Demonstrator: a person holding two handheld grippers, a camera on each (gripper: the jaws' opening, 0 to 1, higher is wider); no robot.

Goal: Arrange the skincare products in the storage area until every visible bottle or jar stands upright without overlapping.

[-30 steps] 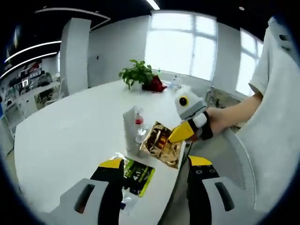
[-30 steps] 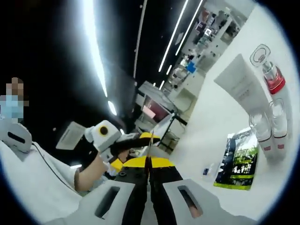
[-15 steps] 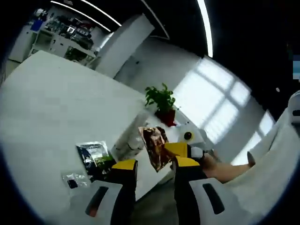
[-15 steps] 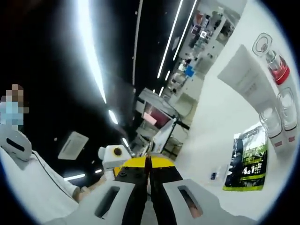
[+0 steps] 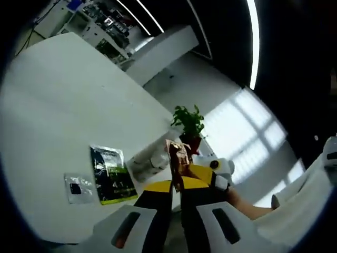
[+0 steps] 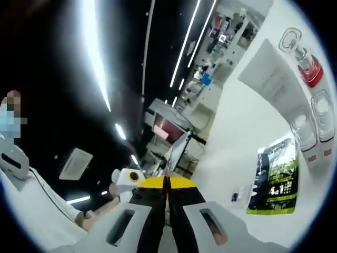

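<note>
- A shiny brown-and-gold sachet [image 5: 178, 161] is held up off the white table [image 5: 58, 116], past its near edge; in the right gripper view it is seen edge-on as a thin sliver [image 6: 176, 154] rising from the jaw tips.
- Its print is too small and blurred to read.
- The right gripper [image 6: 166, 182] has its jaws pressed together on the sachet's lower edge; in the left gripper view it comes in from the right, its yellow tips [image 5: 202, 172] at the sachet.
- The left gripper [image 5: 176, 185] has its jaws nearly together, with a narrow gap, at the sachet's lower part; whether they actually pinch it I cannot tell.
- On the table lies a dark green sachet [image 6: 273, 178] with a lime border, flat; its white lettering cannot be made out.
- Just beside it lies a small clear packet [image 5: 75, 187] with a dark patch.
- Past the green sachet stand a white tube [image 6: 267, 84], a clear bottle with a red collar [image 6: 304, 62] and two clear-capped bottles [image 6: 316, 121], close together.
- A potted plant [image 5: 190, 122] stands at the far side of the table.
- A hand [image 6: 117, 188] holds the left gripper.
</note>
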